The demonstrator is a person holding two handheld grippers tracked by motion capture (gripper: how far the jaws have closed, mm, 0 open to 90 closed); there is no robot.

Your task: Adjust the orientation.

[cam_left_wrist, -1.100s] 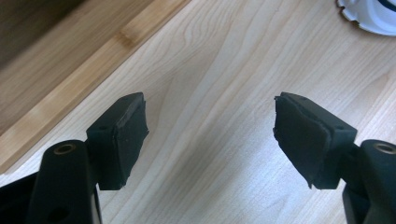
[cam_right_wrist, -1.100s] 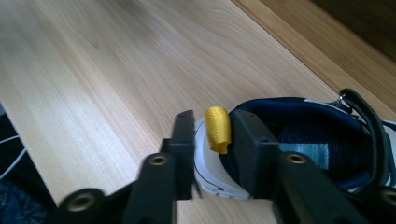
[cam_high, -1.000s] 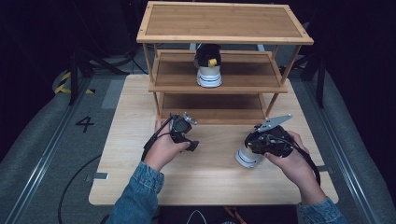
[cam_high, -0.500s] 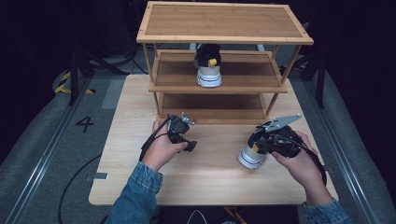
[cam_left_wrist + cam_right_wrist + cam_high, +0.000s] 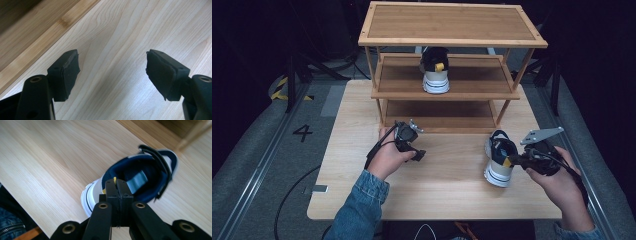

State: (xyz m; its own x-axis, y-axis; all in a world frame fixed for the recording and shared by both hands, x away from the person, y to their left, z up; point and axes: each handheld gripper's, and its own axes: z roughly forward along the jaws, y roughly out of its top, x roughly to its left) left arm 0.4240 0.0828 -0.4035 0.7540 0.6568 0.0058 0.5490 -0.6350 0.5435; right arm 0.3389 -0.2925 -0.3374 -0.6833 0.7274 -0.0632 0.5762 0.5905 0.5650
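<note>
Rightward and up goes the right gripper (image 5: 516,161), jaws pinching the shoe (image 5: 499,159) by its heel. Left gripper (image 5: 418,154) waits on the table (image 5: 447,190), jaws spread.

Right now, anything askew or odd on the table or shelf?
One thing: the sneaker in the right gripper sits tilted on the table, pinched at its heel collar, while its mate stands upright on the rack's middle shelf. The left gripper is open over bare wood. Nothing spilled or damaged.
</note>
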